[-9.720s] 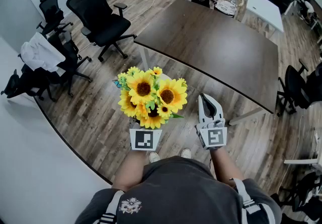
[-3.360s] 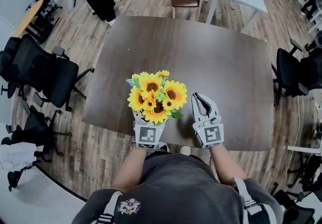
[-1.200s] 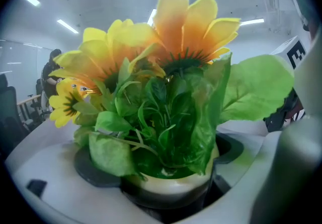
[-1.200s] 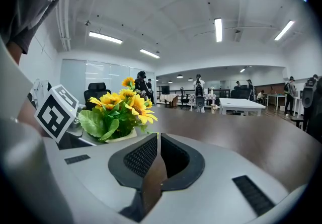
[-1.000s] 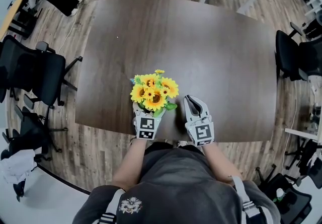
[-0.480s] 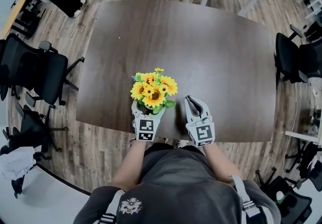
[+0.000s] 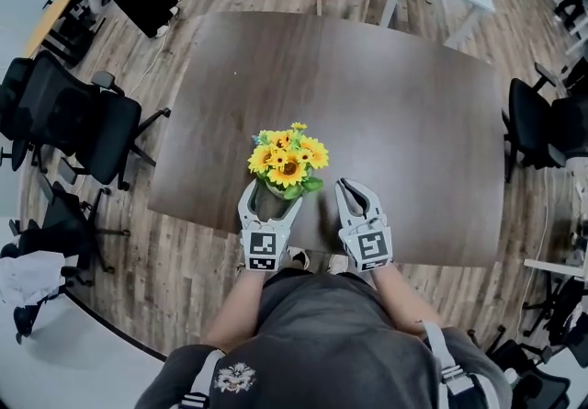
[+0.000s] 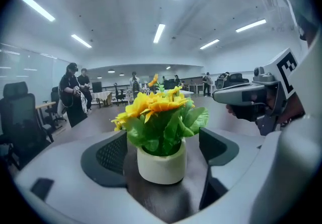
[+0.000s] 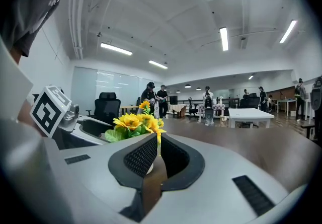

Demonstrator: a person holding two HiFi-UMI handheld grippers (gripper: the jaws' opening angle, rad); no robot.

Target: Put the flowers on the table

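**A:** Now that the left claw [image 7: 265,195] has let go, where are the flowers [image 7: 287,159]?

**B:** They're in their white pot [image 8: 161,163], which stands on the dark table [image 7: 395,104], close to the near edge and a little left of the middle. A second ago the claw sat snug round the pot. Now it has backed off towards the person.

**A:** Is it still gripping at all?

**B:** No. The jaws have just narrowed a touch but stand wide, with the pot between them and a gap on each side. Neither pad touches it.

**A:** And the other one?

**B:** The right claw [image 7: 353,188] hangs just beside the pot, to its right. Its jaws are drawn together with only a thin slit between them, and there's nothing in it.

**A:** So what does that mean for the job?

**B:** I'd say the placing is as good as done, since the pot stands on its own. What's left is to pull the left claw straight back so a jaw doesn't clip the pot.

**A:** Which way does it stand?

**B:** Upright. The long axis runs vertically from the base on the table up through the stems, and the blooms face the ceiling. I can see no lean in either view.
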